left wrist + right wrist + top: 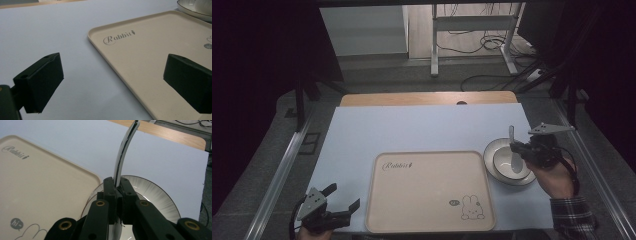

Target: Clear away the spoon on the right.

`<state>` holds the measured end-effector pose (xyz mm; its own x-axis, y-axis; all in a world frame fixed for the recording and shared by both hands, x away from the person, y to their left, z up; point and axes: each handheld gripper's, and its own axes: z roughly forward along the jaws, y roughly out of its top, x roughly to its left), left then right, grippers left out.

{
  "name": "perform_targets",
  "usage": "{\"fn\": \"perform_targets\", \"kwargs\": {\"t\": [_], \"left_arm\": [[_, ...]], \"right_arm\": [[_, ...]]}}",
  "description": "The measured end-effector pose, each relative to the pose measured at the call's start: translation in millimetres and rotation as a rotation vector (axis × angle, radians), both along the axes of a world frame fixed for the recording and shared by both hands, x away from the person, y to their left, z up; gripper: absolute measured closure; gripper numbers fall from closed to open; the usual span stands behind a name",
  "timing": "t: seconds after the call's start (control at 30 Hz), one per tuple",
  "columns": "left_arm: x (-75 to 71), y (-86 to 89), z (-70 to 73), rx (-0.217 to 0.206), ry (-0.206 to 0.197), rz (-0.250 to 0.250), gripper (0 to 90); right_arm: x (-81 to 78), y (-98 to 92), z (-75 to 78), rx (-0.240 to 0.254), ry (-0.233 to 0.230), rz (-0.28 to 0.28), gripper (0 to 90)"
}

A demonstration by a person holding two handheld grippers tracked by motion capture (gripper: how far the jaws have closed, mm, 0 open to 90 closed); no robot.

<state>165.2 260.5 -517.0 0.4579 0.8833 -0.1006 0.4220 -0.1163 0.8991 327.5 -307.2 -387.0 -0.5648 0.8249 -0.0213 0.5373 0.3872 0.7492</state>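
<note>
High view, tray (430, 192) beside bowl (497, 151), spoon (514, 152) inside

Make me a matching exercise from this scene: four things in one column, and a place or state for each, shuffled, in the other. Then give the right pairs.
1. tray
2. spoon
3. left gripper
4. bowl

A. jaws wide apart, holding nothing
B. right of the tray, on the light sheet
C. clamped by its handle in the right gripper
D. beige, with a rabbit drawing, nothing on it

Pairs: 1-D, 2-C, 3-A, 4-B
</note>
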Motion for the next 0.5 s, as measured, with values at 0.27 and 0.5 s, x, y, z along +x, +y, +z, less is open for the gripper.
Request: {"fn": "perform_targets", "kwargs": {"t": [0.27, 0.5], "left_arm": [[-0.1, 0.3, 0.2, -0.002, -0.001, 0.003, 2.7], [-0.1, 0.8, 0.3, -0.005, -0.002, 0.004, 2.7]], "right_arm": [[-10.6, 6.7, 5.6, 0.030, -0.024, 0.031, 86.0], [-20.1, 19.3, 8.0, 0.039, -0.038, 0.080, 85.9]]}}
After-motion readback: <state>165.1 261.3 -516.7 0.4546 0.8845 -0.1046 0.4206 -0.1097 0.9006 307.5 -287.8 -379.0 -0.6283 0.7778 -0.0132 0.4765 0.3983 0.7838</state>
